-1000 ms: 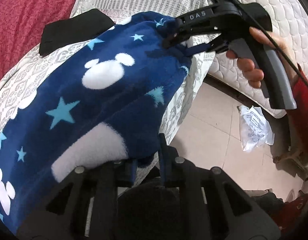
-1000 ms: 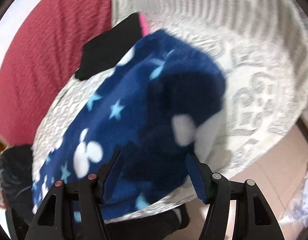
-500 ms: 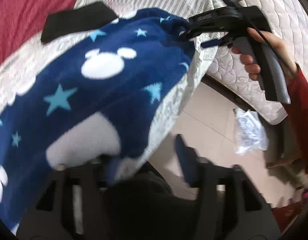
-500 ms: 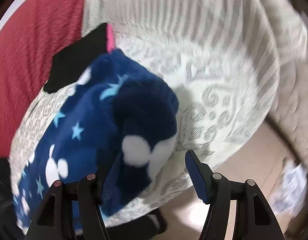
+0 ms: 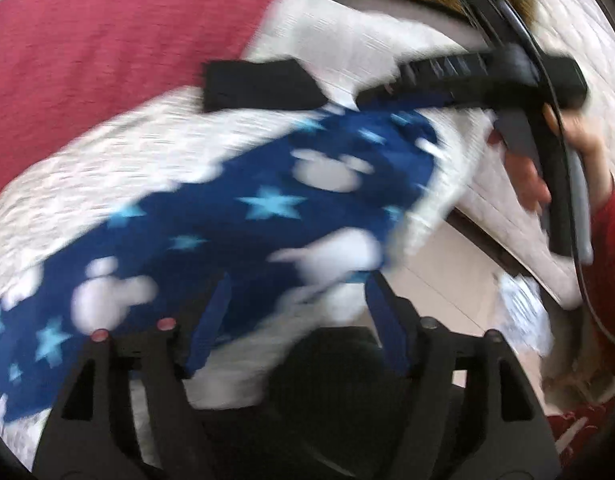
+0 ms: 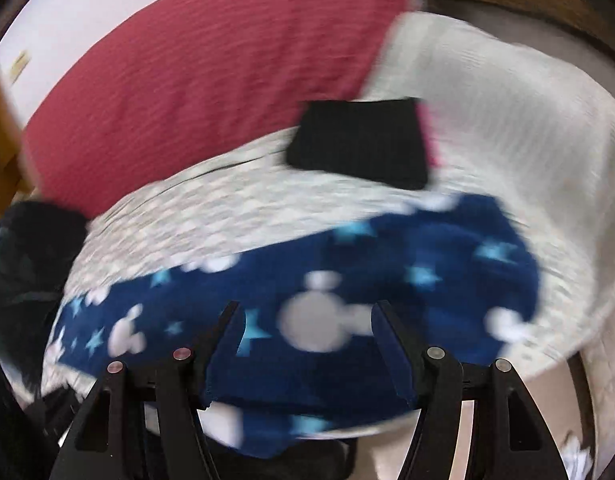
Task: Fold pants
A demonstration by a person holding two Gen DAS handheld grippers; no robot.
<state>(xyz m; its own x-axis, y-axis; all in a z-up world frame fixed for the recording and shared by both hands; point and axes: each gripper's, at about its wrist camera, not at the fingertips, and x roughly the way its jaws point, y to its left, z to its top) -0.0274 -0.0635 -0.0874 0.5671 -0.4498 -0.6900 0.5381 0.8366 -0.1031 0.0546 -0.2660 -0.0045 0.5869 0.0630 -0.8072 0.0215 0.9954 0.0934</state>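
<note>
The pants [image 5: 235, 216] are dark blue fleece with white mouse heads and light blue stars. They lie flat across a white patterned bedcover [image 5: 107, 152], also seen in the right wrist view [image 6: 347, 280]. My left gripper [image 5: 295, 292] is open, its jaws spread over the near right end of the pants with nothing between them. My right gripper [image 6: 303, 316] is open above the middle of the pants. In the left wrist view the right gripper [image 5: 371, 98] hovers at the far end of the pants. Both views are blurred.
A folded black garment [image 6: 359, 140] lies on the bedcover behind the pants. A red blanket [image 6: 187, 60] covers the far left. A white mattress [image 5: 547, 200] stands to the right, with tiled floor [image 5: 447, 292] and a crumpled white bag [image 5: 523, 312] below it.
Both grippers have let go of the pants and opened. The pants have dropped flat on the bedcover. Both grippers have pulled back and swung.
</note>
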